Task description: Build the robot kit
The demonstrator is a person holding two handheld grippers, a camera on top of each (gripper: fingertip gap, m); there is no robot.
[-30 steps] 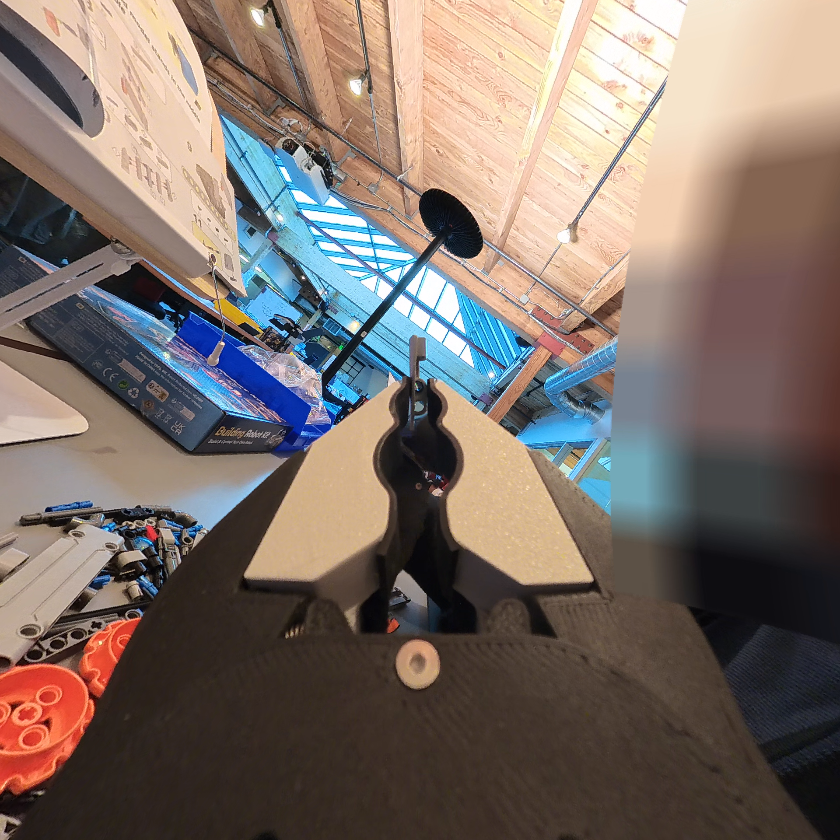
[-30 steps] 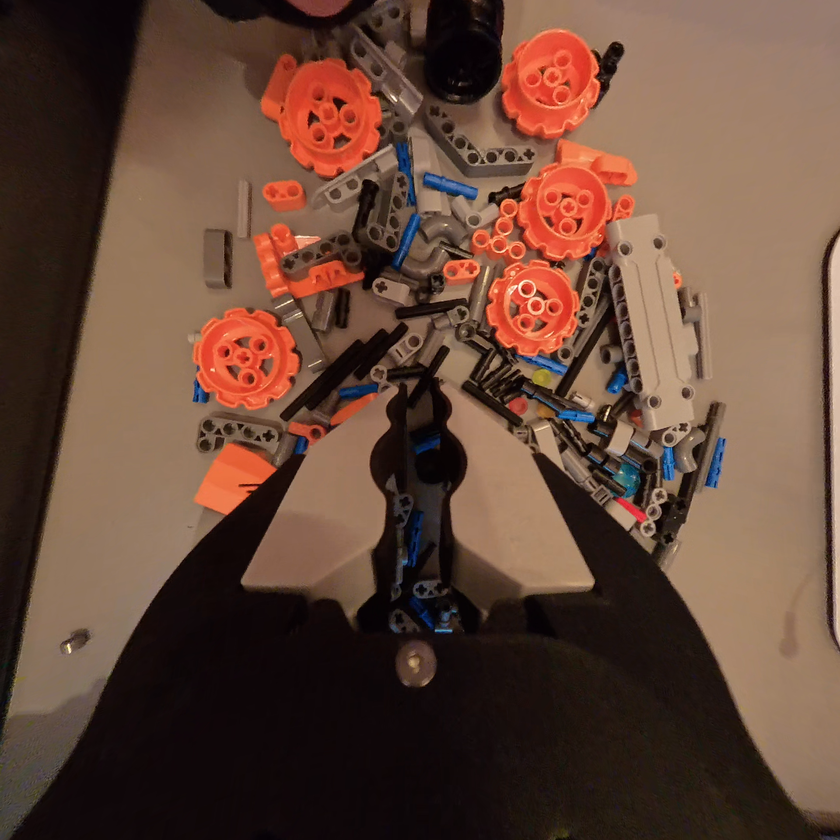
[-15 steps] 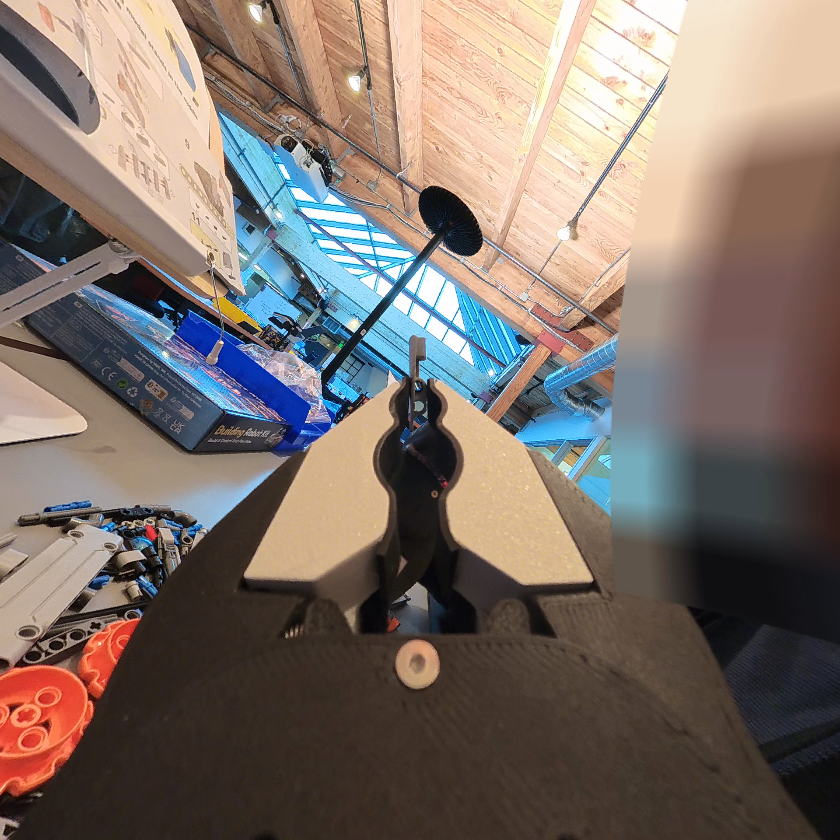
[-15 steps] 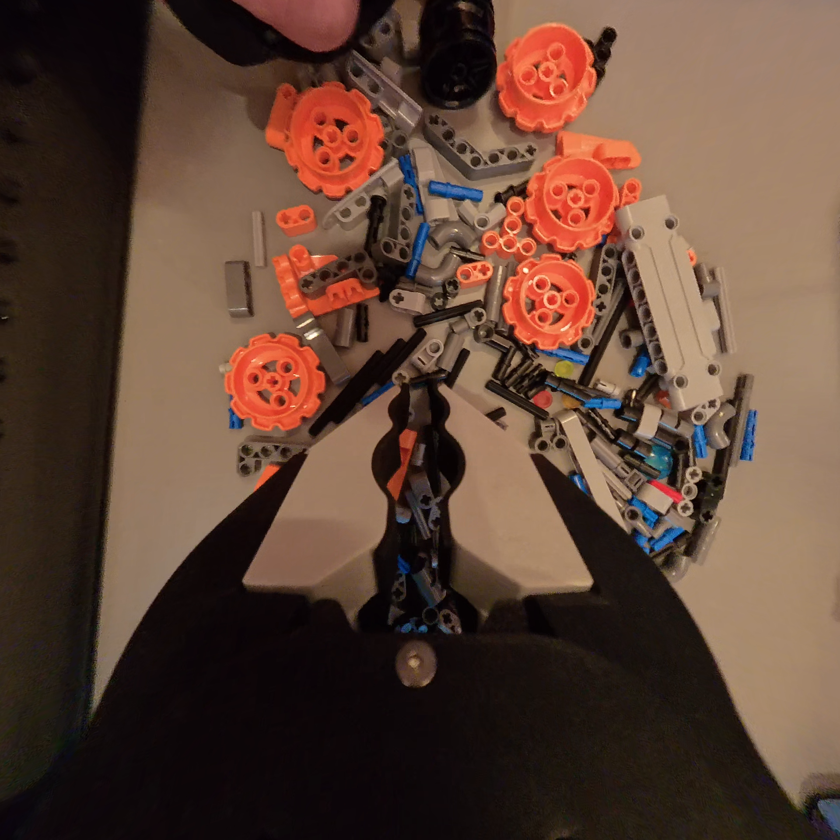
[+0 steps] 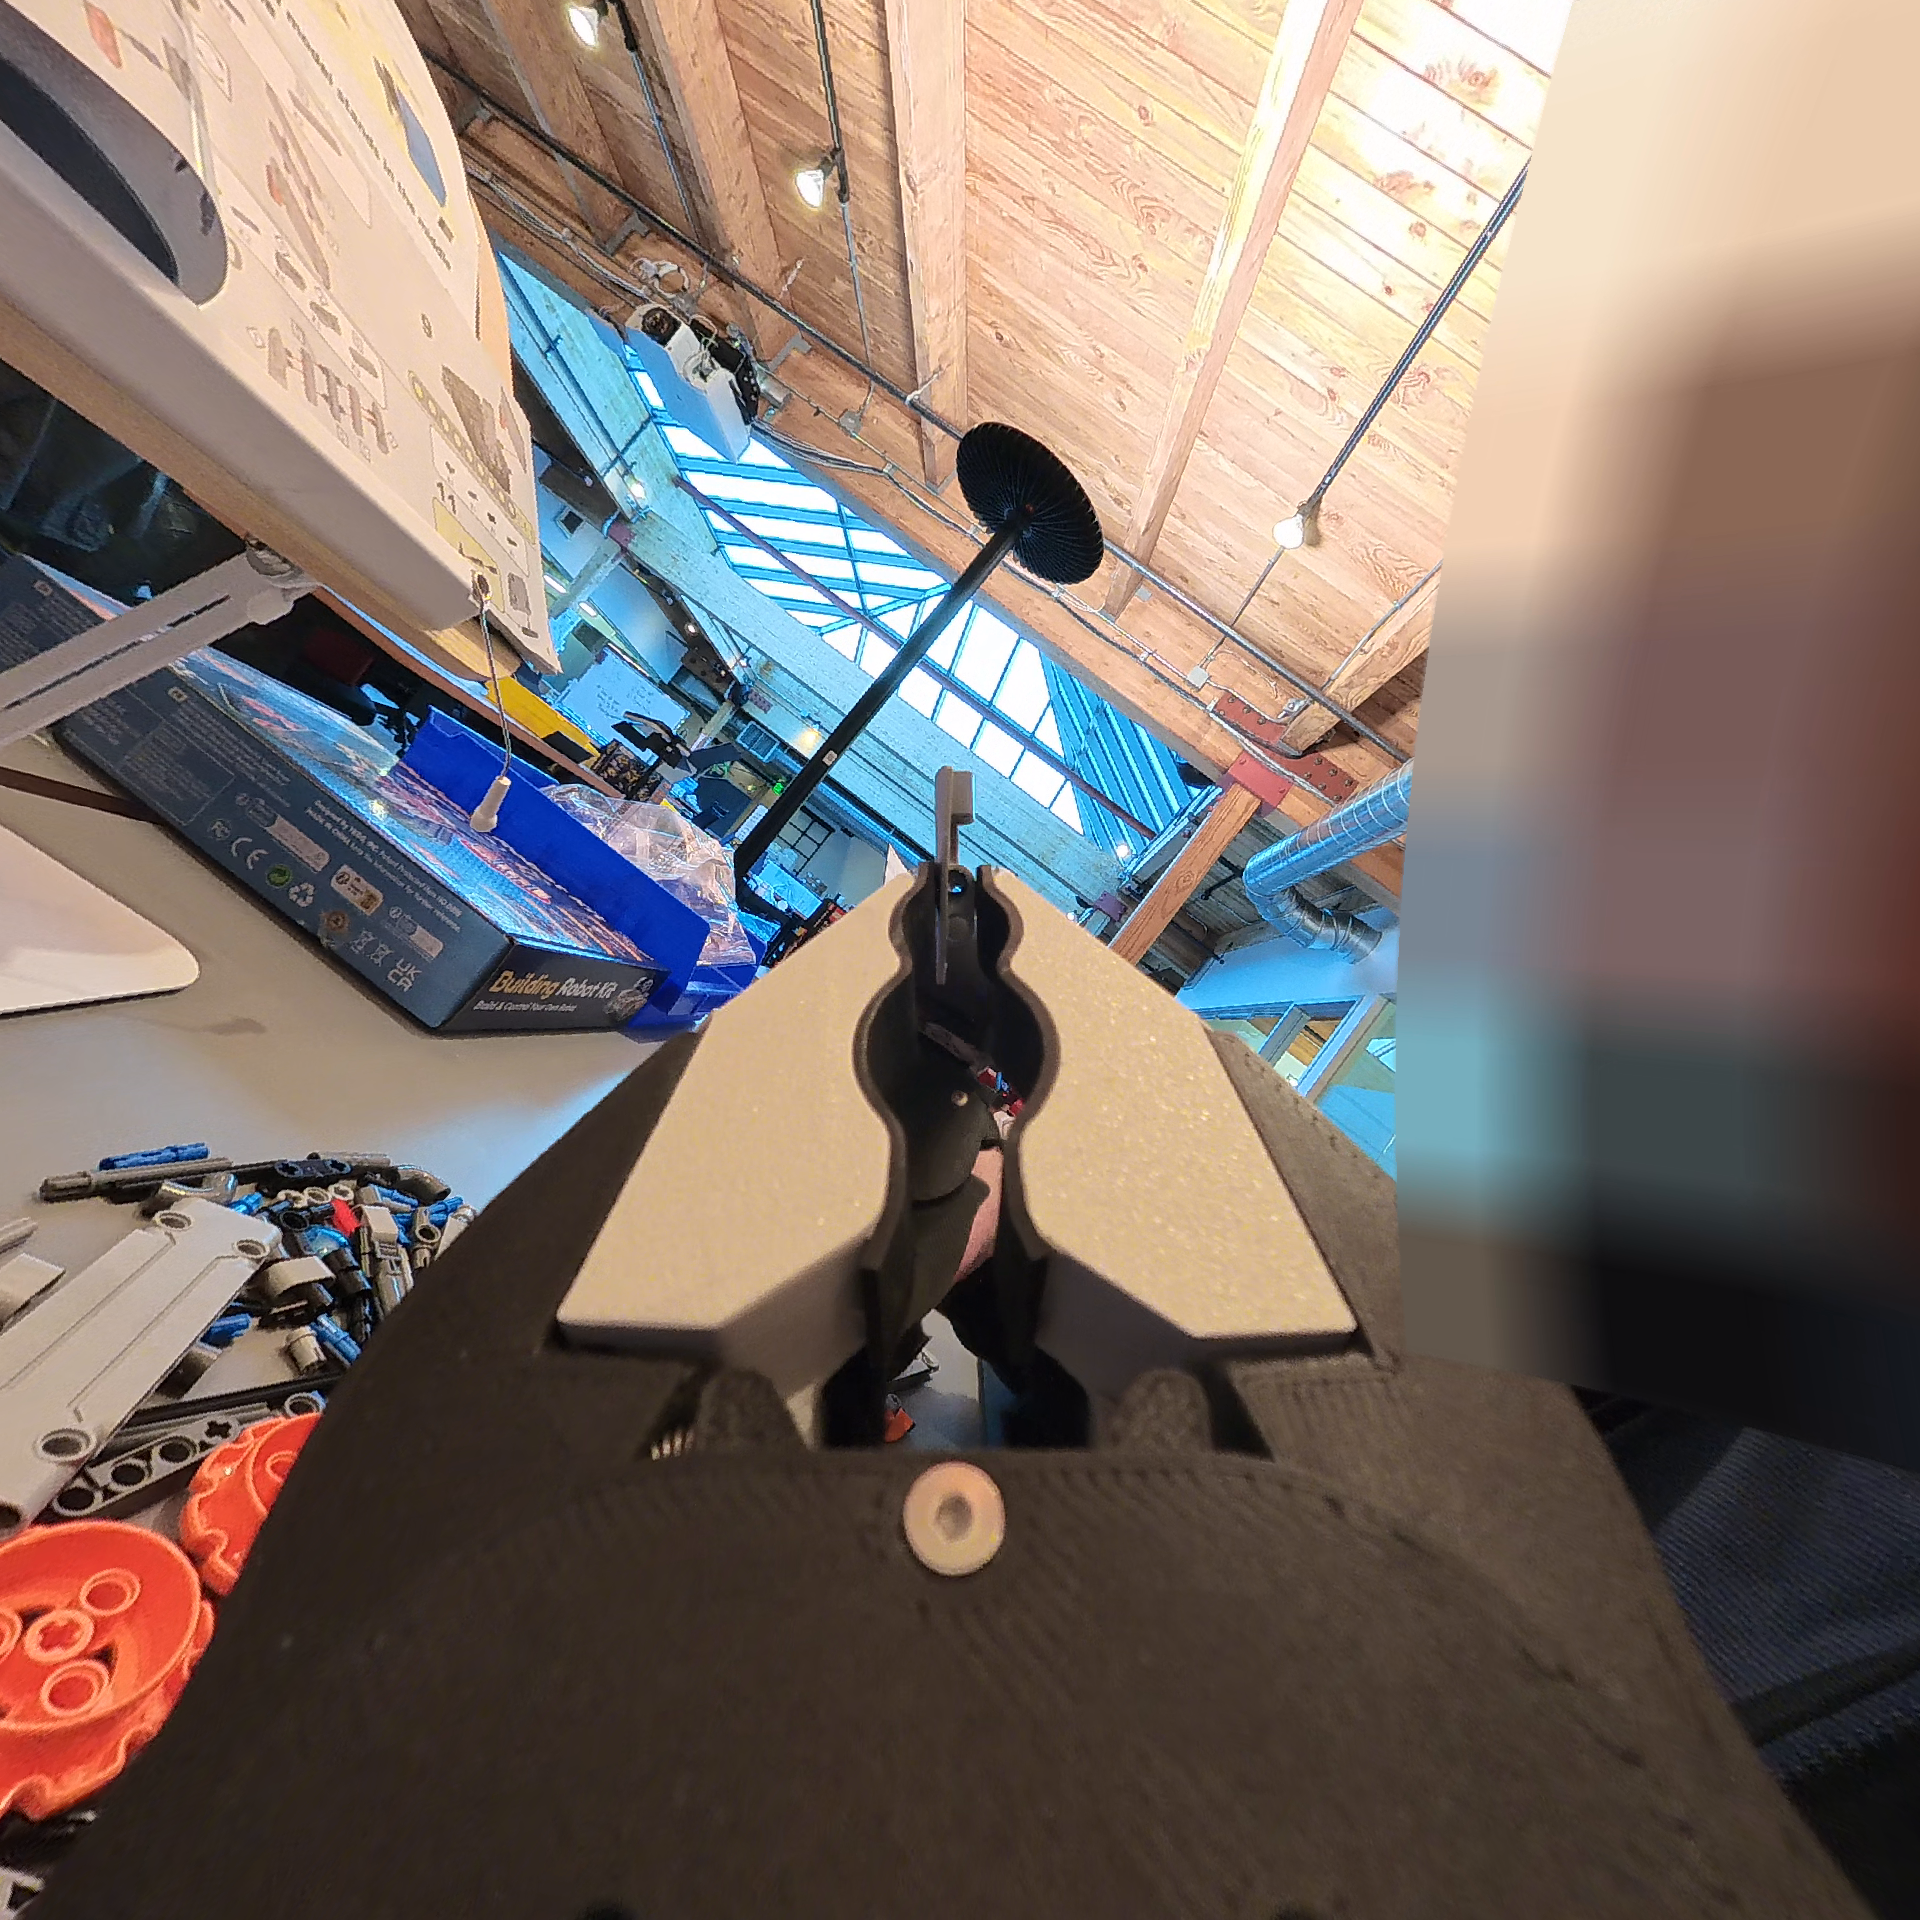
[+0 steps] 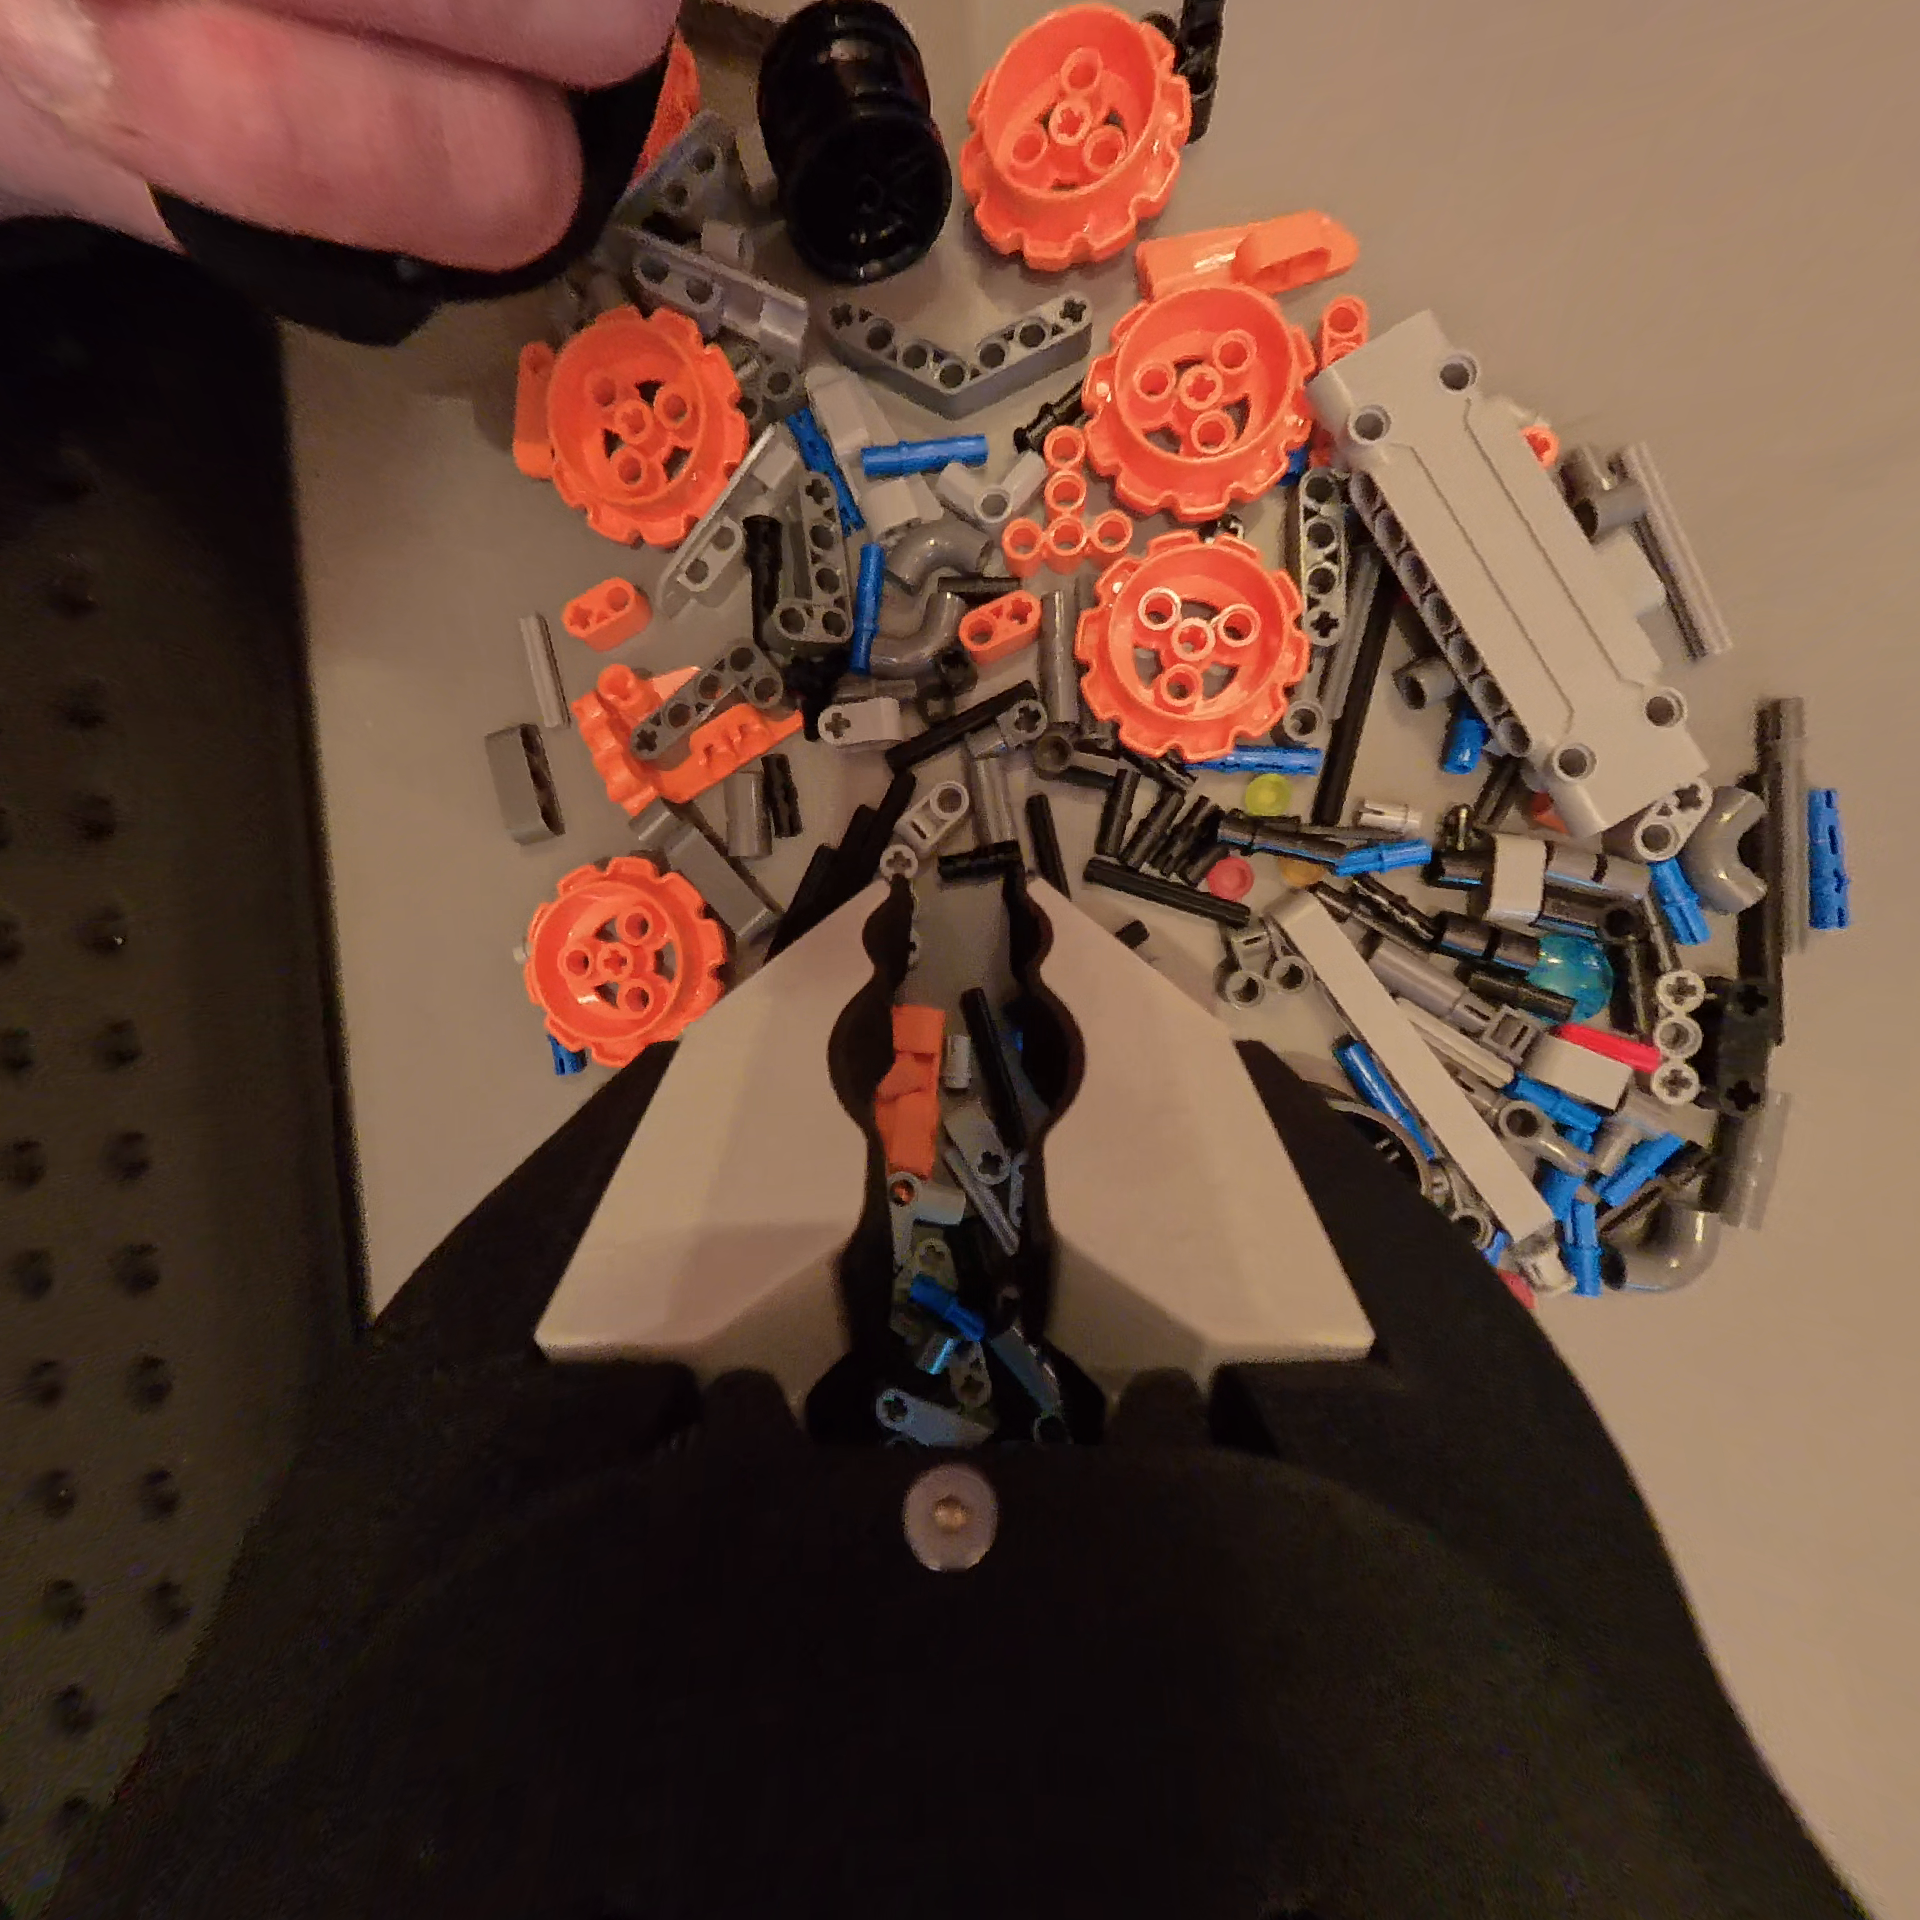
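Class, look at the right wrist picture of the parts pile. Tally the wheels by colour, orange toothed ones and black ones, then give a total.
Orange toothed wheels: 5
Black wheel: 1
Total: 6
An orange piece under the hand is too hidden to count.

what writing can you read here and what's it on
I won't copy writing out; these bear it.
Dark blue box: printed words and marks along its side.
White instruction sheet: diagrams and small numbers.
Pile of building parts: none visible.
Grey piece in the left gripper: none.
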